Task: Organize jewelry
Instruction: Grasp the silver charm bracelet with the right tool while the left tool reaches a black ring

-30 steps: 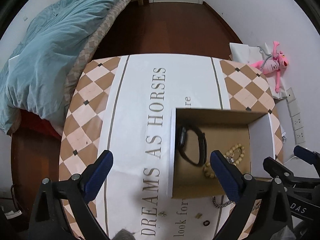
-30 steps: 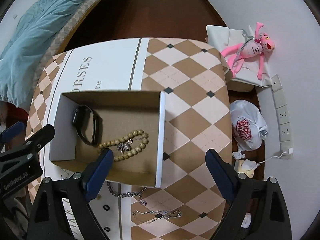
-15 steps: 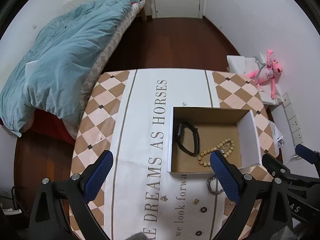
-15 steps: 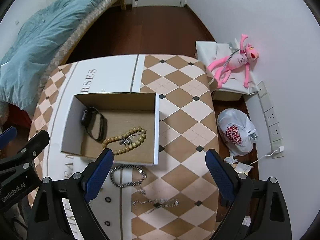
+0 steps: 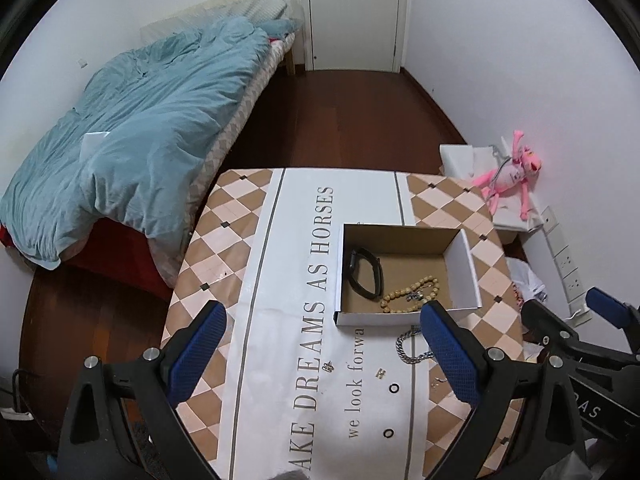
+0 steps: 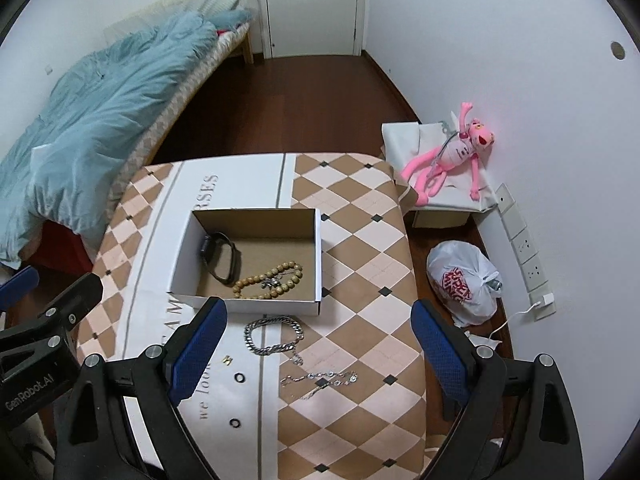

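An open cardboard box (image 6: 318,256) (image 5: 466,264) stands on the patterned table. It holds a black watch band (image 6: 220,258) (image 5: 364,276) and a wooden bead bracelet (image 6: 268,278) (image 5: 408,294). In front of the box lie a thick silver chain (image 6: 274,334) (image 5: 410,348), a thin silver chain (image 6: 320,378), small black rings (image 6: 239,378) (image 5: 394,389) and small gold earrings (image 6: 228,360) (image 5: 328,367). My left gripper (image 5: 324,352) and right gripper (image 6: 316,352) are both open and empty, held high above the table's near side.
A bed with a blue duvet (image 5: 132,140) stands to the left. A pink plush toy (image 6: 452,156) lies on a box by the right wall. A white plastic bag (image 6: 460,280) sits on the floor to the right. A closed door (image 5: 352,12) is at the far end.
Both grippers have risen and pulled back from the box. More of the table, the loose jewelry and the room has come into view. Both stayed open.
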### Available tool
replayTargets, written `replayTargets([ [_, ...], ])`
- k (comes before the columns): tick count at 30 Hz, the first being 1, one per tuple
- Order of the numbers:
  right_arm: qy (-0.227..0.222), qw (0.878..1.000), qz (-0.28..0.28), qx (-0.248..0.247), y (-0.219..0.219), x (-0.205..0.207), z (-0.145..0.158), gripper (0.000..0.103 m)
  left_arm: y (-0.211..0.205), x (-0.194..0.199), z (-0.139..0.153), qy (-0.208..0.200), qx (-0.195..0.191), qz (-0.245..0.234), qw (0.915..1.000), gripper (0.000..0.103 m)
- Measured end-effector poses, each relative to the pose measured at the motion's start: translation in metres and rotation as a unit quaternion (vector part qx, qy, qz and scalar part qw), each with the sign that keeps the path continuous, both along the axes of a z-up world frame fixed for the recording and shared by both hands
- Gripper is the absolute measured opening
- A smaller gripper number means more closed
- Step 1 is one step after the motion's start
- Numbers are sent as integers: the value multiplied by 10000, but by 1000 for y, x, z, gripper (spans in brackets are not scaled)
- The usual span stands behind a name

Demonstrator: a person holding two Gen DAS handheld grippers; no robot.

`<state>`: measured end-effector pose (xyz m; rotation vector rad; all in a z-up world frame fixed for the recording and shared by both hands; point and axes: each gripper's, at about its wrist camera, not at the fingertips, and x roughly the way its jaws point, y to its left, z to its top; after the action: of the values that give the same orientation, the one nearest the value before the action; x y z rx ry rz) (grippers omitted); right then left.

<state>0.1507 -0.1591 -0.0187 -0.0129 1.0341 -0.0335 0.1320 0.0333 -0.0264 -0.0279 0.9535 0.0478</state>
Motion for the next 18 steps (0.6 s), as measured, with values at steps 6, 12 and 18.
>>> replayTargets([
  [6, -236, 9993, 122, 266, -1, -30, 1, 95, 6, -21, 1, -254, -60, 128, 9996, 99],
  [12, 306, 9982, -132, 496, -23, -44, -60, 95, 11, -33, -52, 140, -19, 227, 9996, 99],
  [18, 822, 9929, -549, 669, -56, -46, -135, 95, 6, -37, -118, 662, 121, 291, 9973, 99],
])
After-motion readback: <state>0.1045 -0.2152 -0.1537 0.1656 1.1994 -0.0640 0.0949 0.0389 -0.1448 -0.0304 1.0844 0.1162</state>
